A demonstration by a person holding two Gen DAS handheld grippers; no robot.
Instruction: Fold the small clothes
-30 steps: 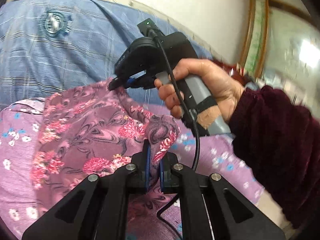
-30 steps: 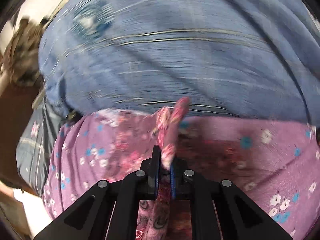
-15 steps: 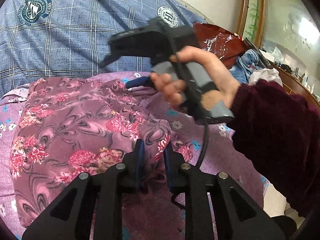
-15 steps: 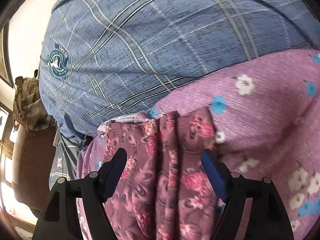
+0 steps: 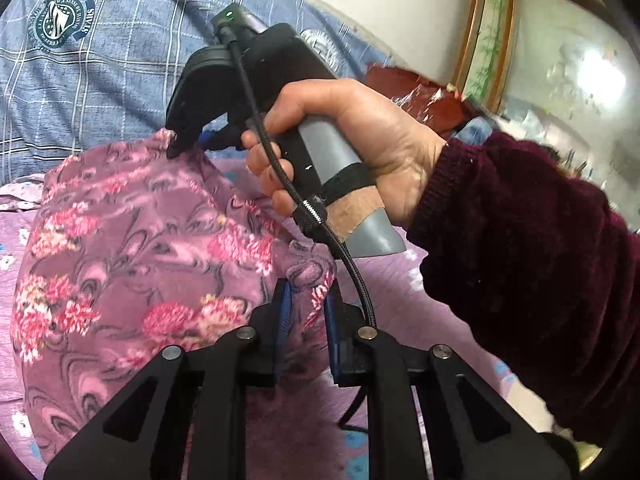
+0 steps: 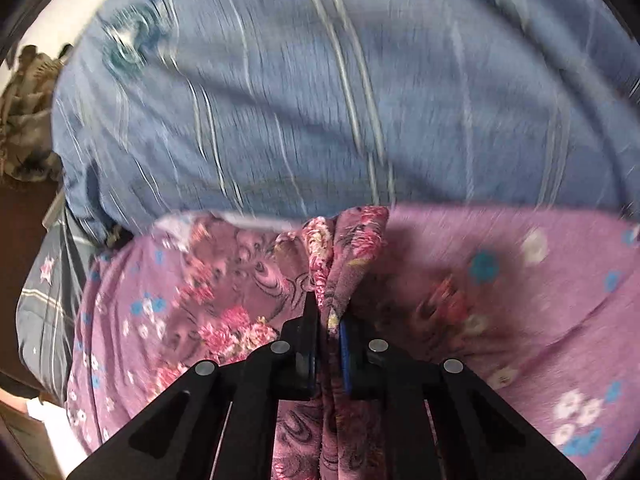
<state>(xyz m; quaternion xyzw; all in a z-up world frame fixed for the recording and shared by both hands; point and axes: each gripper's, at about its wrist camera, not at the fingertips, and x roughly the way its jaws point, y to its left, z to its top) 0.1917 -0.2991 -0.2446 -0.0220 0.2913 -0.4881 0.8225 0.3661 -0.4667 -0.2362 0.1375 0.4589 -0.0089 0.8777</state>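
Observation:
A purple garment with red and pink flowers (image 5: 132, 248) lies on a lilac flowered sheet (image 5: 400, 280). My left gripper (image 5: 306, 304) is shut on a bunched fold at the garment's near right corner. My right gripper (image 6: 329, 320) is shut on a bunched fold of the same garment (image 6: 344, 248). In the left wrist view the right gripper (image 5: 188, 140), held in a hand with a dark red sleeve, pinches the garment's far corner. The right wrist view is blurred by motion.
A blue plaid quilt (image 5: 100, 64) with round badges lies behind the garment and fills the top of the right wrist view (image 6: 320, 100). A wood-framed panel (image 5: 484, 40) and a red shiny thing (image 5: 404, 88) stand at the right. A cable (image 5: 328, 232) hangs from the right gripper.
Half a second ago my right gripper was open and lifted off the cloth. It has come back down and shut on the garment's far corner. My left gripper kept its hold.

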